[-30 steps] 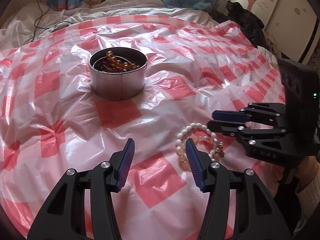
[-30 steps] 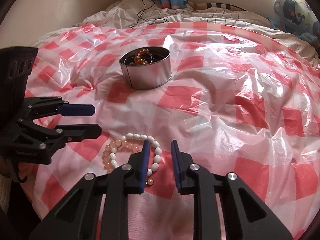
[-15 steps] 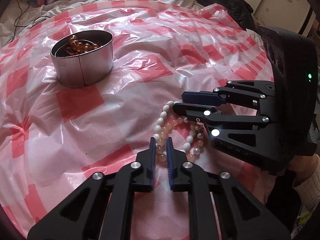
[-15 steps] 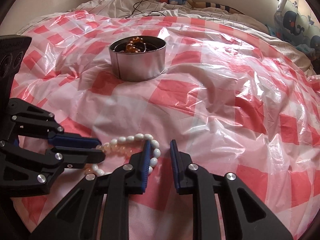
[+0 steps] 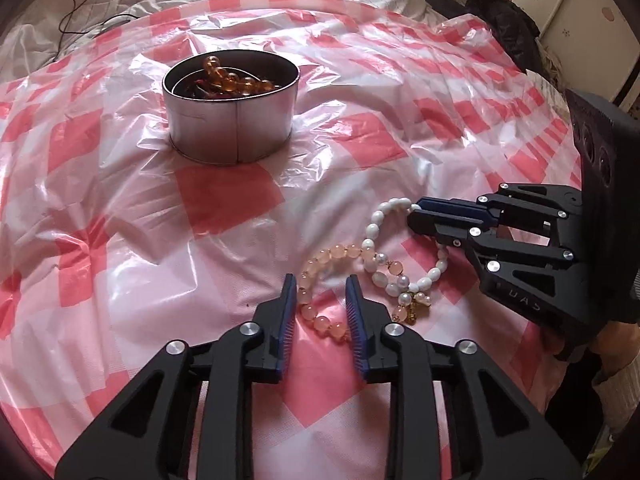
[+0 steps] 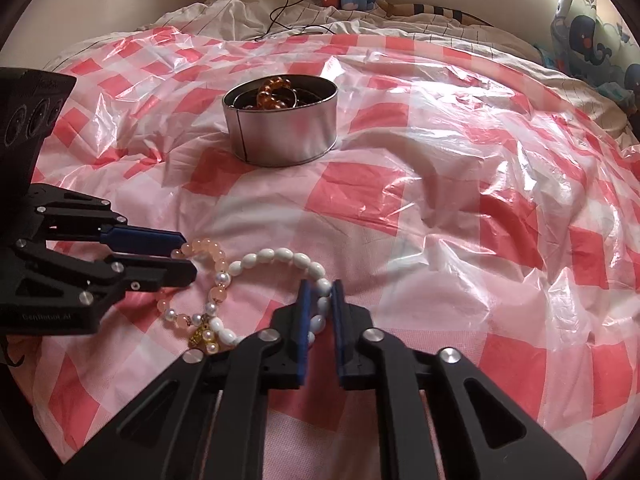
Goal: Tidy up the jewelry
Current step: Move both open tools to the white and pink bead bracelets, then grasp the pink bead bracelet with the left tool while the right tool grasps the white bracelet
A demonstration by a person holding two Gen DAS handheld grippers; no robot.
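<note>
Two tangled bead bracelets lie on the checked sheet. My left gripper [image 5: 321, 284] straddles the pink bracelet [image 5: 344, 251]. Its jaws are opening, and the beads lie between the pads without being pressed. My right gripper [image 6: 321, 285] is shut on the white bracelet [image 6: 276, 257], with a white bead pinched between its blue pads. In the left wrist view the right gripper [image 5: 414, 216] comes in from the right onto the white bracelet [image 5: 374, 228]. The right wrist view shows the left gripper [image 6: 188, 256] over the pink bracelet [image 6: 206, 246]. A round metal tin [image 5: 230, 136] holding amber beads [image 5: 236, 80] stands farther back.
A red-and-white checked plastic sheet [image 6: 440, 208] covers a bed. Rumpled bedding and a black cable [image 6: 288, 8] lie beyond it. A pale cabinet [image 5: 560, 20] and a dark bundle [image 5: 508, 28] stand at the far right. A person's hand [image 5: 560, 340] holds the right gripper.
My left gripper swung right over the bracelets, nearly closed, then widened around the pink one. My right gripper closed on the white bracelet. The two bracelets have spread apart.
</note>
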